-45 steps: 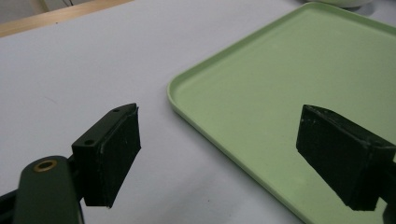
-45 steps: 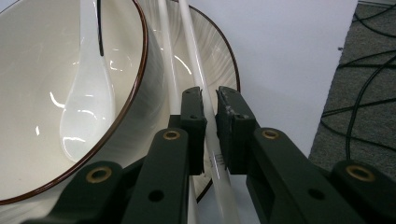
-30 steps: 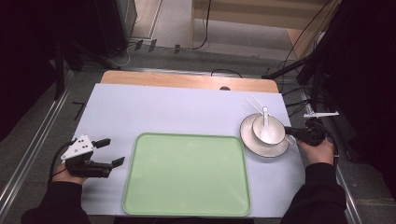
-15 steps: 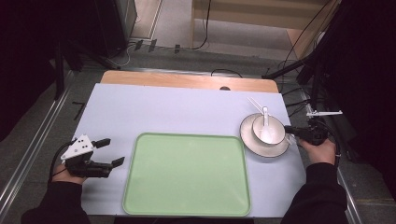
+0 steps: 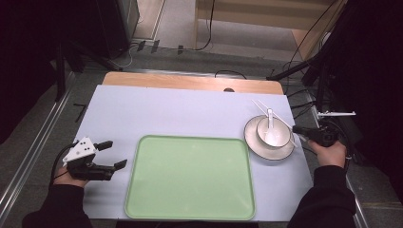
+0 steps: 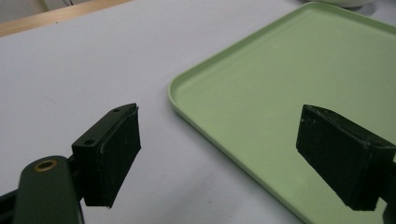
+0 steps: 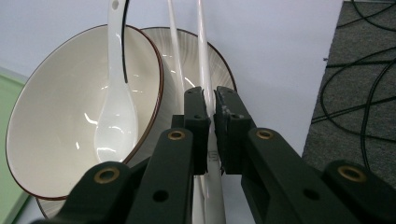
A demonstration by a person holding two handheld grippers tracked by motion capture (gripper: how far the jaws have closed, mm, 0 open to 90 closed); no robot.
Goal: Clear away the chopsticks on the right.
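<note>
A: White porcelain, all of it. In the high view the chopsticks [image 5: 274, 119] are just 2 thin lines across the plate [image 5: 269, 151] at the table's right side, with the right gripper [image 5: 299, 129] at their near end.

B: The right gripper view gives more. There the chopsticks [image 7: 201, 56] are 2 glossy white sticks lying side by side over the plate's [image 7: 219, 65] ribbed rim, just beside the bowl [image 7: 56, 126], which has a thin brown edge.

A: And the spoon [image 7: 114, 112]?

B: Inside the bowl, its handle leaning up over the rim. The high view shows that too, smaller.

A: What are the jaws doing?

B: The right gripper [image 7: 210, 100] has its jaws nearly together, clamped on 1 chopstick, which runs through the narrow gap; the other lies against the left jaw's outer side.

A: And the other hand?

B: The left gripper [image 5: 114, 154] rests at the table's left edge, beside the green tray [image 5: 142, 190]. In the left gripper view its jaws stand wide apart with nothing between them, and the tray's [image 6: 196, 109] corner lies under that gap.
</note>
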